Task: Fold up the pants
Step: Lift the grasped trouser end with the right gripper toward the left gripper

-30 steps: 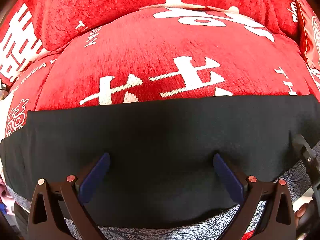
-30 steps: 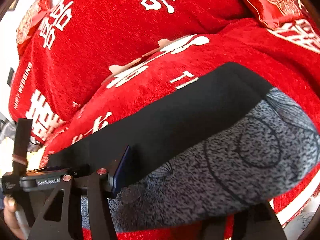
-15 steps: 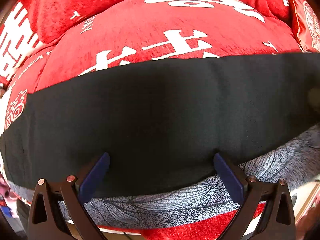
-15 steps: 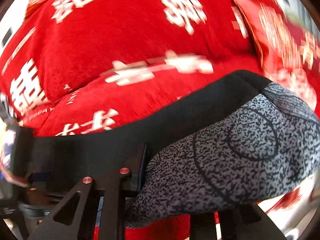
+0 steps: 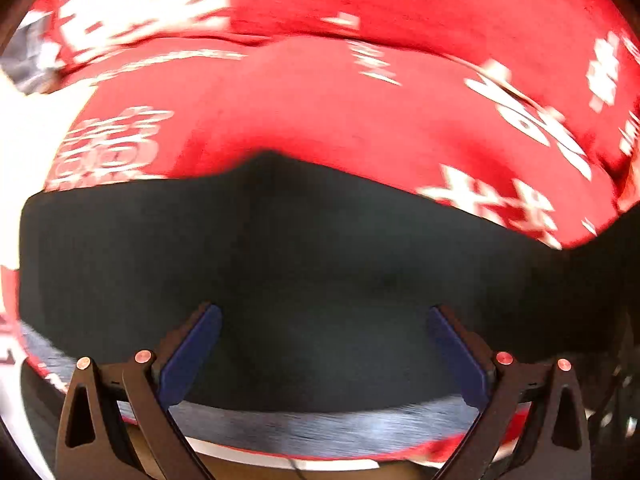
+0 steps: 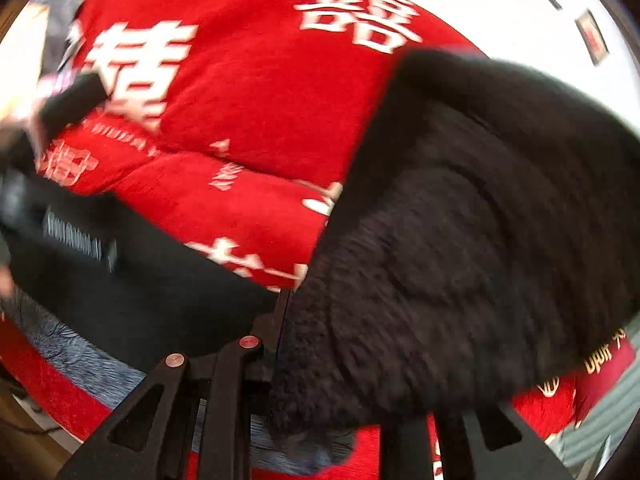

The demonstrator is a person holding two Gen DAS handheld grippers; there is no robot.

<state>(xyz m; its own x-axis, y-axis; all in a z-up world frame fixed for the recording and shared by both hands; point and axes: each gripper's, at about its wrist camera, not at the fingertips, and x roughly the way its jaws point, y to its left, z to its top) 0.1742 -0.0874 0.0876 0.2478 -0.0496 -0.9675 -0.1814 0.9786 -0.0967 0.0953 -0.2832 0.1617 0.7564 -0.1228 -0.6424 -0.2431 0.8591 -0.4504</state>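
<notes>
The pants (image 5: 320, 264) lie as a wide black band across a red sofa seat, with a grey patterned strip (image 5: 304, 424) along the near edge. My left gripper (image 5: 324, 344) is open, its blue pads (image 5: 192, 352) spread wide above the black fabric. In the right wrist view, my right gripper (image 6: 304, 344) is shut on a lifted part of the pants (image 6: 460, 248), whose fuzzy black inner side rises up and fills the right of the view. The flat black part (image 6: 152, 280) lies to the left. The view is blurred by motion.
The red sofa cover (image 5: 320, 112) with white characters runs behind and under the pants, and its backrest (image 6: 248, 80) stands behind. The other gripper's black body (image 6: 72, 236) shows at the left of the right wrist view. A white wall (image 6: 500, 8) is at the upper right.
My right gripper has lifted its end of the pants, turning the fuzzy black inner side up where grey pattern showed. My left gripper has swung leftward and stays open over the fabric.
</notes>
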